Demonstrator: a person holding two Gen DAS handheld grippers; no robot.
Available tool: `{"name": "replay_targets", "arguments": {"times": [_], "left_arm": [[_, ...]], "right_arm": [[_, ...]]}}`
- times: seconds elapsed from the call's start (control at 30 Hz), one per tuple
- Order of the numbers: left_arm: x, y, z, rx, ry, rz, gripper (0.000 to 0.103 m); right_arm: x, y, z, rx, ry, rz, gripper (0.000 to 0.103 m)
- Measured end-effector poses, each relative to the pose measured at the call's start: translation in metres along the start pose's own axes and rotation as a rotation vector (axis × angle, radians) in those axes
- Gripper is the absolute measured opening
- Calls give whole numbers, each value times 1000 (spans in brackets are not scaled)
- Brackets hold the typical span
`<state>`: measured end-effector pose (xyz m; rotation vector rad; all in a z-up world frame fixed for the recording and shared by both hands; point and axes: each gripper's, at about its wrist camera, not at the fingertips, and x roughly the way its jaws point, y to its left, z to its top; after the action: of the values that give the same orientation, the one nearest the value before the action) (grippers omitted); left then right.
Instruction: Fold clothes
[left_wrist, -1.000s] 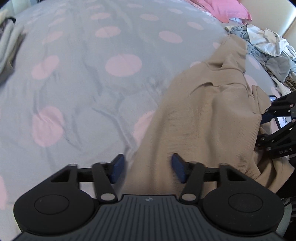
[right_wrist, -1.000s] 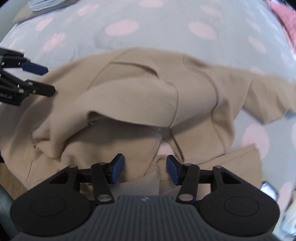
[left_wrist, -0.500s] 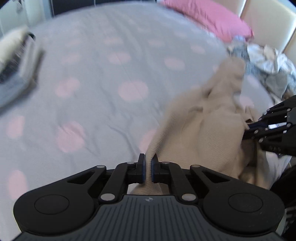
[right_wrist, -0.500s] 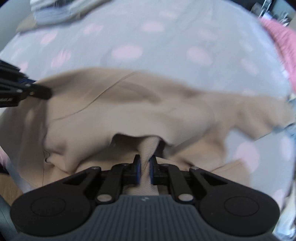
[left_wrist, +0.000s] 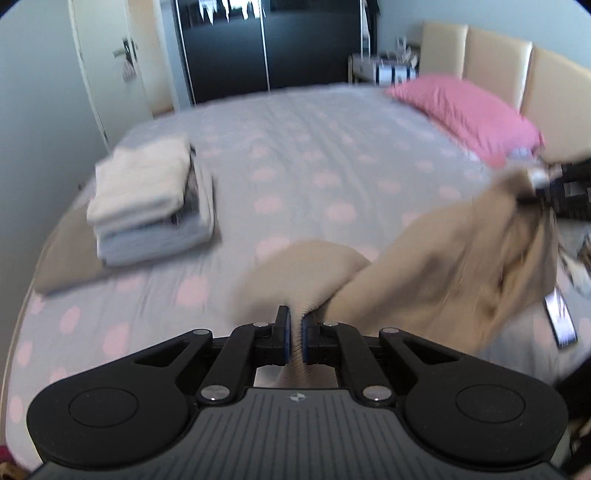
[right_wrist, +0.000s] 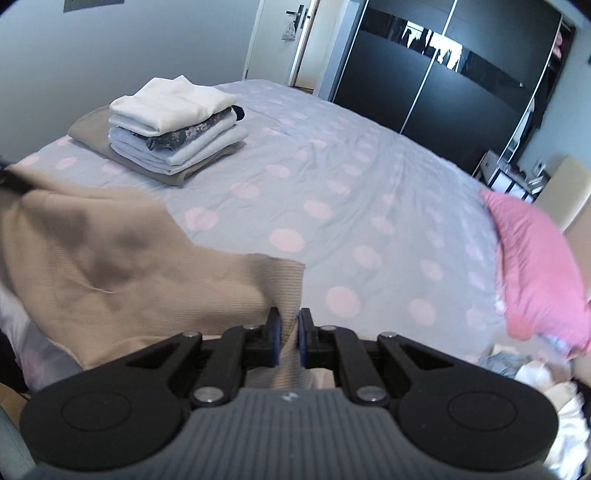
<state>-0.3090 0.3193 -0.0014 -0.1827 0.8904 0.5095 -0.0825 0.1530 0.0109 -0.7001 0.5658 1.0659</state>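
Observation:
A beige knit sweater (left_wrist: 443, 266) hangs stretched between my two grippers, lifted above the grey bed with pink dots (left_wrist: 314, 155). My left gripper (left_wrist: 294, 334) is shut on one ribbed edge of the sweater. My right gripper (right_wrist: 287, 334) is shut on another ribbed edge of the sweater (right_wrist: 110, 266), which spreads to the left in the right wrist view. The right gripper also shows at the right edge of the left wrist view (left_wrist: 546, 184), holding the cloth up.
A stack of folded clothes (left_wrist: 147, 206) lies on the far left of the bed, also in the right wrist view (right_wrist: 173, 122). A pink pillow (left_wrist: 465, 110) lies by the headboard. Unfolded clothes (right_wrist: 535, 373) lie at the right. A phone (left_wrist: 559, 317) lies on the bed.
Both grippers closed on the sweater's edges and lifted it off the bed. The views tilted up from the bed surface to show the room.

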Motion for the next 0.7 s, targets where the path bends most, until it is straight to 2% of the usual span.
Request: {"name": "replay_targets", "arguments": {"times": [0.1,0.23,0.37,0.47,0.53,0.57,0.63,0.7], "left_arm": [[21,-14,-26,-15,93,-98,4],[64,-50,-56,18,227,-220,4],[105,-93,-76,117,355,-317,5],[119,-111,-77,192,394,-346,9],[120,-110,-72,217,397,-361,23],[119,-107,-66,222,391,-364,27],[116,-99,-52,228,374,-360,43],[114,-92,-39,232,341,-347,46]], "right_arm": [[14,-9,-2,-5,84,19,11],[57,-9,-32,-33,232,-12,11],[93,-15,-70,-23,351,-40,11],[113,-21,-102,-13,424,-54,11],[123,-25,-119,2,453,-55,12],[127,-26,-125,9,464,-49,12],[134,-27,-130,15,477,-30,14],[138,-23,-128,0,473,-23,17]]}}
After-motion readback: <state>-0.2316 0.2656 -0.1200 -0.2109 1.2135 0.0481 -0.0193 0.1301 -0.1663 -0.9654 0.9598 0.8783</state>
